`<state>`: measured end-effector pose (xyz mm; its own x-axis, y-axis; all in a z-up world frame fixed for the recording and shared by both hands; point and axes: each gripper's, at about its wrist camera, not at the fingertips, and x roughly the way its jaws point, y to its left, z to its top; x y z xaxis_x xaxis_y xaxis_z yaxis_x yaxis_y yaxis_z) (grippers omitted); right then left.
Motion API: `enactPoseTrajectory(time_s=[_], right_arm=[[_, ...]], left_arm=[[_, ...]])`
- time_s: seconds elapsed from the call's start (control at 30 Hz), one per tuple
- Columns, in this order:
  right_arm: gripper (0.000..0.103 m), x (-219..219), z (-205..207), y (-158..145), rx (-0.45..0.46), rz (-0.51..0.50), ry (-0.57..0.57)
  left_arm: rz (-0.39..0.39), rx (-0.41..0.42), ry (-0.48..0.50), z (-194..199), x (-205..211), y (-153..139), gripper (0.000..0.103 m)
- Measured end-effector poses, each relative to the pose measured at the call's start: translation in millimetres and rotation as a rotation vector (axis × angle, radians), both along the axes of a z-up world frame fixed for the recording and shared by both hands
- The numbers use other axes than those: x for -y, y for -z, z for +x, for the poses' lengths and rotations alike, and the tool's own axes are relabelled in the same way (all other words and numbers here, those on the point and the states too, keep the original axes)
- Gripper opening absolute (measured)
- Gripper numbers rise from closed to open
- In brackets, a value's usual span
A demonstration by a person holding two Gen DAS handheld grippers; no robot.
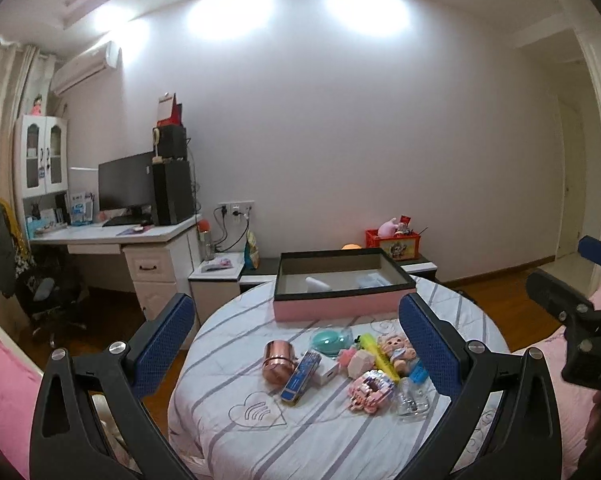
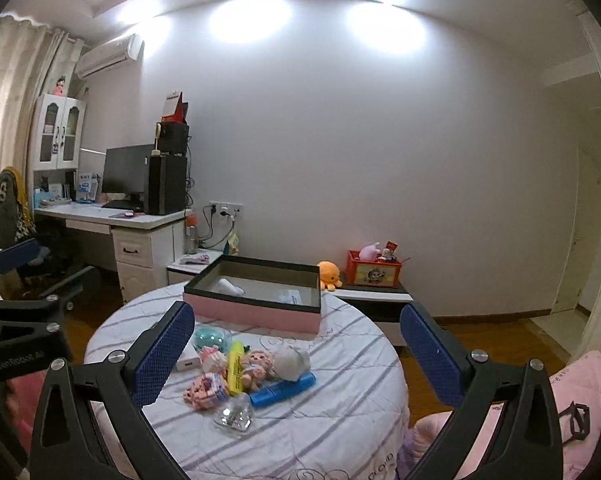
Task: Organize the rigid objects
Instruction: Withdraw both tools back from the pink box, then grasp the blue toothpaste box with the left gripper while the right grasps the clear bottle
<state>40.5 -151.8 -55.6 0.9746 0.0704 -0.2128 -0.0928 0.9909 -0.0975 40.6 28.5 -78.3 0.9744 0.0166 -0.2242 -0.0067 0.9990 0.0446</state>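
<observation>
A round table (image 1: 260, 440) with a striped cloth carries a pile of small items: a copper cup (image 1: 278, 362), a blue box (image 1: 300, 376), a teal case (image 1: 328, 340), a yellow highlighter (image 1: 378, 354), a small doll (image 1: 398, 350), a pink brick toy (image 1: 370, 392) and a clear bag (image 1: 412, 400). Behind them stands an open pink box (image 1: 340, 288), nearly empty. My left gripper (image 1: 296, 344) hovers open above the pile. My right gripper (image 2: 296, 344) is open too, over the same table (image 2: 320, 420), with the doll (image 2: 256, 364) and blue case (image 2: 282, 390) between its fingers' lines.
A white desk (image 1: 112, 236) with a monitor and a chair stand at the left. Low cabinets (image 1: 220, 276) and a red crate (image 1: 392, 246) sit behind the table. Pink bedding (image 2: 572, 396) lies at the right, wooden floor around.
</observation>
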Motion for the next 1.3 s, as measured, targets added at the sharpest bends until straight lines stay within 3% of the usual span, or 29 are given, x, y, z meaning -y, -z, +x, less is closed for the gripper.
enactPoseTrajectory(time_s=[0.43,0.77,0.93,1.0,1.17,1.3], right_arm=[[0.103,5.2,17.4,20.7,-0.060,0.002,0.023],[0.103,21.1,65.9,81.4,-0.264,0.019,0.062],[0.103,24.7,85.6,110.4,-0.363,0.036,0.057],[0.103,24.5,91.5,118.8,-0.391,0.032,0.056],[0.103,25.5,104.4,134.9,-0.446,0.038,0.057],[0.103,21.3,110.9,139.1,-0.464,0.032,0.047]], left_arm=[[0.016,-0.077,0.003,14.8,-8.1,22.1,0.103],[0.017,-0.303,0.011,69.3,-26.4,81.4,0.103],[0.042,-0.429,0.044,106.5,-23.3,126.3,0.103],[0.059,-0.465,0.054,122.5,-20.2,140.7,0.097],[0.041,-0.532,0.077,152.7,-18.0,157.1,0.062],[0.024,-0.559,0.099,166.3,-17.8,164.4,0.049]])
